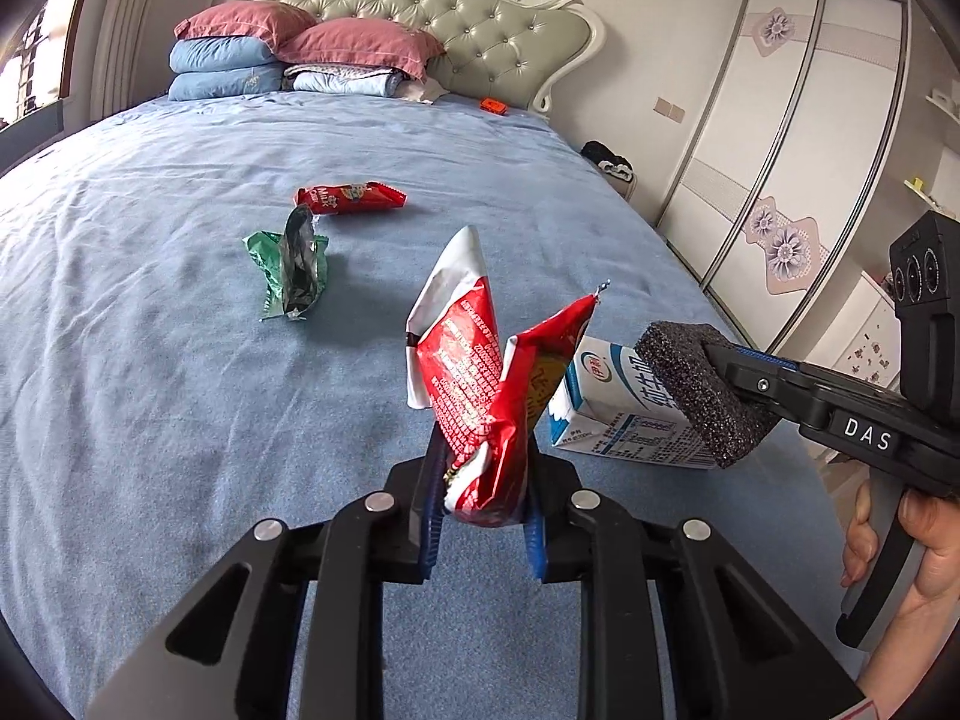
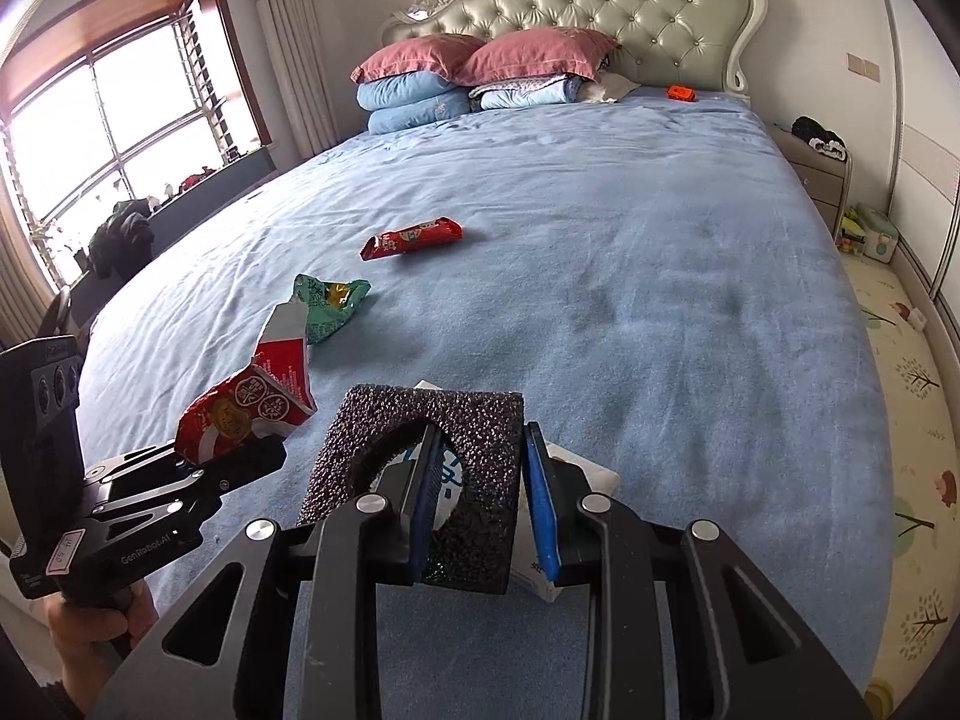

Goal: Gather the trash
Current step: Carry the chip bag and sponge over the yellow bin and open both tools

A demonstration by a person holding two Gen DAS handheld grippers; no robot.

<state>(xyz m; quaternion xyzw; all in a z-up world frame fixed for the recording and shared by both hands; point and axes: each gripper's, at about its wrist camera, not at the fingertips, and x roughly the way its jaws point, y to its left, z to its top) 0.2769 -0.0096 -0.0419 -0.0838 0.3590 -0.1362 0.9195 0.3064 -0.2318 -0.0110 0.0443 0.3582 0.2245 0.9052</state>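
Note:
My left gripper (image 1: 485,501) is shut on a crumpled red snack bag (image 1: 474,372) and holds it above the blue bed (image 1: 150,390); the bag also shows in the right wrist view (image 2: 246,414). My right gripper (image 2: 489,516) is shut on a black foam block (image 2: 480,462), just above a white and blue milk carton (image 1: 624,414) lying on the bed. A green wrapper (image 1: 288,264) and a red candy wrapper (image 1: 351,198) lie farther up the bed.
Pillows and folded quilts (image 1: 288,54) are stacked at the headboard. A small orange object (image 1: 493,104) lies near them. A wardrobe (image 1: 780,180) stands to the right, a nightstand (image 2: 822,168) beside the bed, and a window (image 2: 102,126) to the left.

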